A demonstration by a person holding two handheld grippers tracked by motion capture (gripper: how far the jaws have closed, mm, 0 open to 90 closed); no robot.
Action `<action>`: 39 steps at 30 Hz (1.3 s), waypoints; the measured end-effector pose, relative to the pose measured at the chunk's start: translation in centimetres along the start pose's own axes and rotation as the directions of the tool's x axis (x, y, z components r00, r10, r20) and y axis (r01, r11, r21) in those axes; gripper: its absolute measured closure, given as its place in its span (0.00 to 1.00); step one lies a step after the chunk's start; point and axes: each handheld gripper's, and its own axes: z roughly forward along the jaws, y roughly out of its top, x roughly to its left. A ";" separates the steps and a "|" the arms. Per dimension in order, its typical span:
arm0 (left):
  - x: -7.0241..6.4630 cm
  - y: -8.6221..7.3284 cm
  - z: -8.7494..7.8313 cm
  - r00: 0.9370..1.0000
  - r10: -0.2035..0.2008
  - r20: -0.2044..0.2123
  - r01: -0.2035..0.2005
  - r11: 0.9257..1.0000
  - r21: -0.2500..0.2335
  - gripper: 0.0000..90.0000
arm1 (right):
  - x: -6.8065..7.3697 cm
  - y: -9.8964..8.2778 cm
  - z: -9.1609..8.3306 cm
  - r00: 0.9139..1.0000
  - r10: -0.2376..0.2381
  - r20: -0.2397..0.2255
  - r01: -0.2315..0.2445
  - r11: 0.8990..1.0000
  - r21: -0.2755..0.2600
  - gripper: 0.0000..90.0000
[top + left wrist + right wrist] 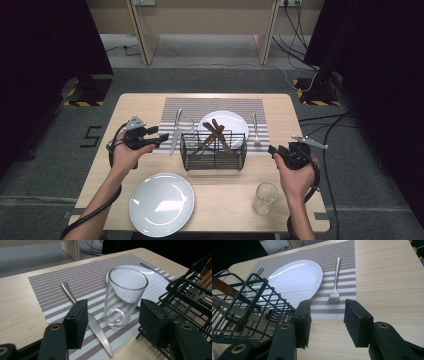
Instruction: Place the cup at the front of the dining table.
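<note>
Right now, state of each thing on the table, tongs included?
left tongs: open, nothing held, glass just ahead
right tongs: open, nothing held
glass on placemat: upright, empty
glass near front edge: upright, empty
wire basket: upright, wooden-handled utensils leaning inside
knife: flat on placemat
fork: flat on placemat, beside plate
plate on placemat: empty
front plate: empty, on bare table

Lab recording bay, black curtains [45,40], hazard-taped stands [82,97], floor cables [300,30]
</note>
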 end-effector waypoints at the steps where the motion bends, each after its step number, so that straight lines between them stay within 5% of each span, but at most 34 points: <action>1: -0.1 -0.1 -0.1 1.000 0.001 0.002 -0.001 1.000 -0.001 0.45 | 0.0 0.0 0.0 1.000 0.001 0.000 -0.001 1.000 0.001 0.63; 16: -0.5 -1.2 -2.0 1.000 0.011 0.002 -0.011 1.000 -0.009 0.44 | 0.1 0.0 0.0 1.000 0.002 -0.004 -0.002 1.000 0.001 0.63; 19: -0.4 -1.6 -2.4 1.000 -0.013 0.014 0.013 1.000 -0.018 0.44 | 0.1 0.0 0.0 1.000 0.000 -0.003 0.000 1.000 0.000 0.63; 39: 0.0 -4.4 -4.8 0.999 0.006 -0.036 -0.006 1.000 0.005 0.45 | 0.1 0.0 0.0 1.000 -0.001 0.000 0.001 1.000 0.001 0.63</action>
